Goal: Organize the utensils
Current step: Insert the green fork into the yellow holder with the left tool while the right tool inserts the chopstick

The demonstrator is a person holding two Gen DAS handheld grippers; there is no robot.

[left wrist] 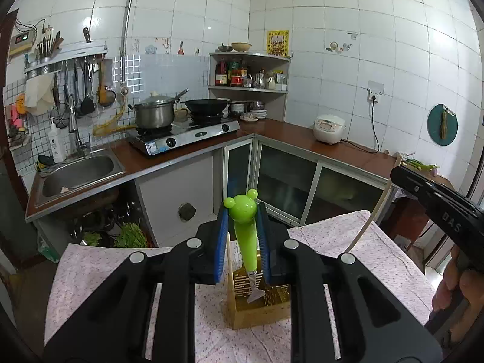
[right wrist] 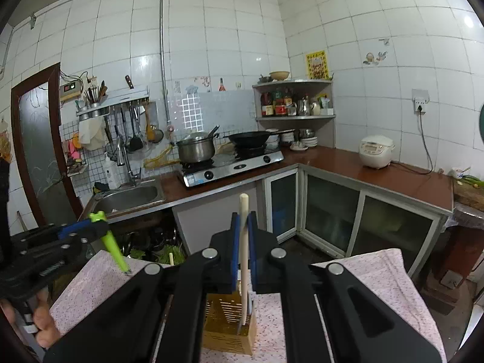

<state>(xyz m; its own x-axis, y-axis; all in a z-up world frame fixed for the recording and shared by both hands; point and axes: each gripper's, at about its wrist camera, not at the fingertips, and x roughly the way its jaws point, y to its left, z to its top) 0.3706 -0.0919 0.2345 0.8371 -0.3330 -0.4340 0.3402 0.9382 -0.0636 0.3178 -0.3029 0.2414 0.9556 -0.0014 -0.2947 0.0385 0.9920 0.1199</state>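
The tabletop (left wrist: 378,242), covered by a flowered cloth, was found across the lower half of both views, and the slotted wooden utensil holder (left wrist: 260,302) was seen standing on it at lower centre, judged the place for the utensils. Above it, at the centre of the left wrist view, the left gripper (left wrist: 242,242) was seen clamped on the green utensil (left wrist: 243,227), held by its bear-headed handle with the metal end pointed down at the holder, judged ready for lowering or just lifted; which could not be told. At the centre of the right wrist view the right gripper (right wrist: 244,248) was found pressed together on a pale wooden stick (right wrist: 243,242), kept upright with its lower end at the holder's slots. The letters "DAS" were read on the right gripper's body at the right edge of the left wrist view. Other labels were too small to be read.
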